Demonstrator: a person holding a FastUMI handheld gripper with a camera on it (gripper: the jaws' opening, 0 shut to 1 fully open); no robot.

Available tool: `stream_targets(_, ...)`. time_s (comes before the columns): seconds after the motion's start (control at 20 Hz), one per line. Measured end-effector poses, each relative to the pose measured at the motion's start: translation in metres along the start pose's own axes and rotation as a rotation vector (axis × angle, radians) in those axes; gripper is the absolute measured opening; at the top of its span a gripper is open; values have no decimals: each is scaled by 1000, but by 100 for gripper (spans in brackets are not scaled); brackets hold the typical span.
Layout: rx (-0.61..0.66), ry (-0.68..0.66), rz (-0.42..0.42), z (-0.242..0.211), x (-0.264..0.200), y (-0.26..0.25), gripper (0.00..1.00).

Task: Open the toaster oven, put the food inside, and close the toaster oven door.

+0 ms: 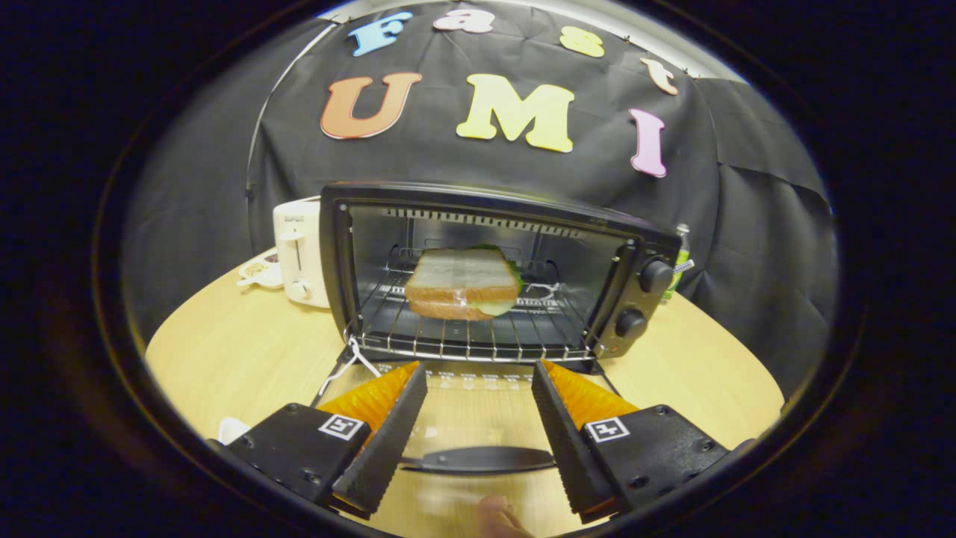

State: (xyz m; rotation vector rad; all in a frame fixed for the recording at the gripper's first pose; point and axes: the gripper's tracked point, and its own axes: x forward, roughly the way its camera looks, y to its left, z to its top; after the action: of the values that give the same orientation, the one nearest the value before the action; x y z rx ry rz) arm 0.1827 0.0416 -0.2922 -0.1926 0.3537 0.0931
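The gripper (478,373) hangs with jaws spread, nothing between them, over the toaster oven's (493,276) lowered glass door (478,418), whose dark handle (478,459) lies between the fingers. The sandwich (461,284) sits on the wire rack (463,336) inside (green filling peeking out). A white toaster (299,254) stands on the bench (246,351) beside the oven

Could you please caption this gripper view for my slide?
Open gripper before the lowered door of the toaster oven, sandwich on its rack.
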Motion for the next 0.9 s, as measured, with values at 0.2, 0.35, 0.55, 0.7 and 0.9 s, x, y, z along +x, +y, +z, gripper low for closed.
stream_targets(0.2,96,23,31,-27,-31,-17,92)
stream_targets(0.35,120,18,10,-37,-41,-27,92)
stream_targets(0.55,124,83,42,-63,-46,-22,92)
stream_targets(0.7,136,77,54,-65,-47,-20,91)
stream_targets(0.9,101,128,101,-70,-43,-6,91)
